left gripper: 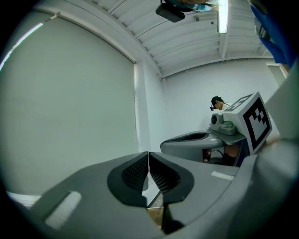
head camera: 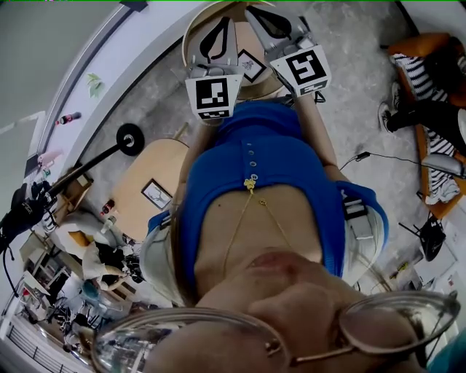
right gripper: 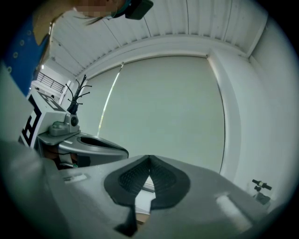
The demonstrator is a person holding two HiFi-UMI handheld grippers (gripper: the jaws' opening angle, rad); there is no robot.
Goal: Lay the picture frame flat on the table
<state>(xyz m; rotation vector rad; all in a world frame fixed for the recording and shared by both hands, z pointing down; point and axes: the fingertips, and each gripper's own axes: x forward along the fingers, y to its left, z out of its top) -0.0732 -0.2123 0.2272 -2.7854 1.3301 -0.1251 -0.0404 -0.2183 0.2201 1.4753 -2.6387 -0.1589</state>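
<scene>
In the head view a black picture frame [head camera: 251, 64] with a white mat sits on a round wooden table [head camera: 191, 33], seen between my two grippers; I cannot tell whether it stands or lies flat. My left gripper [head camera: 221, 22] and right gripper [head camera: 258, 12] are held side by side over the table's near part, both shut and empty. In the left gripper view the left gripper [left gripper: 148, 157] points up at a blank wall, with the right gripper's body [left gripper: 201, 141] beside it. The right gripper [right gripper: 149, 159] likewise faces a pale blind, and the left gripper's body [right gripper: 86, 142] shows at its side.
A second wooden table [head camera: 138, 171] at the left carries another small frame [head camera: 156, 194]. A black stand with a round base [head camera: 129, 138] leans nearby. Shelves and clutter [head camera: 87, 255] fill the lower left. A seated person [head camera: 429, 80] and floor cables [head camera: 364, 155] are at the right.
</scene>
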